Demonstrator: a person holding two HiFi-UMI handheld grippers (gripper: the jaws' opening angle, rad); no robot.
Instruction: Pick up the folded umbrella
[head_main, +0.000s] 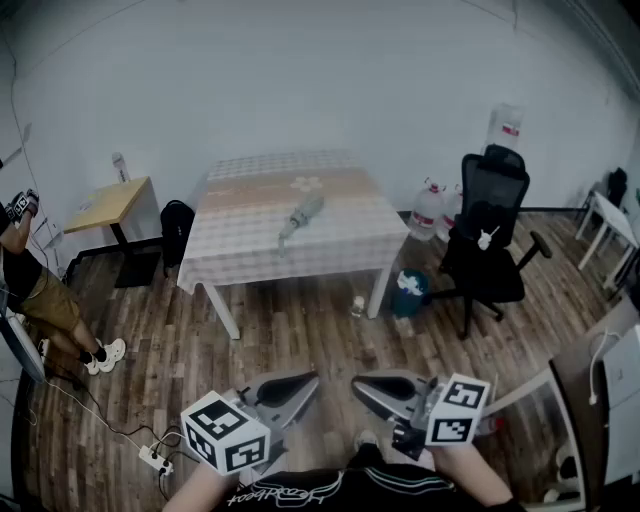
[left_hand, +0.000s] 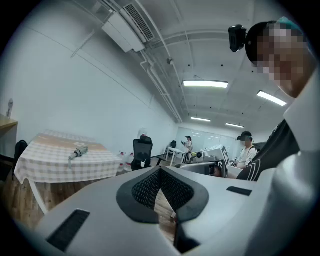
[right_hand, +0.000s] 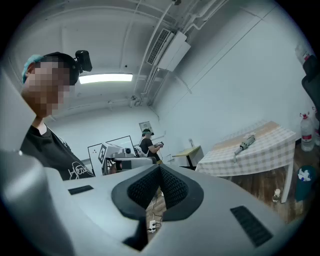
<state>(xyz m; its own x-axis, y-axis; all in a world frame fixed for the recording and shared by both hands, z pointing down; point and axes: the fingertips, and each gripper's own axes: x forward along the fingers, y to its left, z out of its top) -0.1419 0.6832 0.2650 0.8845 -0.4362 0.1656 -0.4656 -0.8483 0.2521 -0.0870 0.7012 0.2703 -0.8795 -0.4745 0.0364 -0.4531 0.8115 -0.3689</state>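
The folded umbrella, grey-green and slim, lies on the checked cloth of the table across the room. It also shows far off in the left gripper view as the umbrella and in the right gripper view as the umbrella. Both grippers are held low, close to the person's body, well short of the table, tips turned toward each other. My left gripper is shut with nothing in it. My right gripper is likewise shut and empty.
Wooden floor lies between me and the table. A black office chair and water bottles stand to its right, a teal bin by its leg. At left are a small wooden desk, a backpack, a seated person and a power strip.
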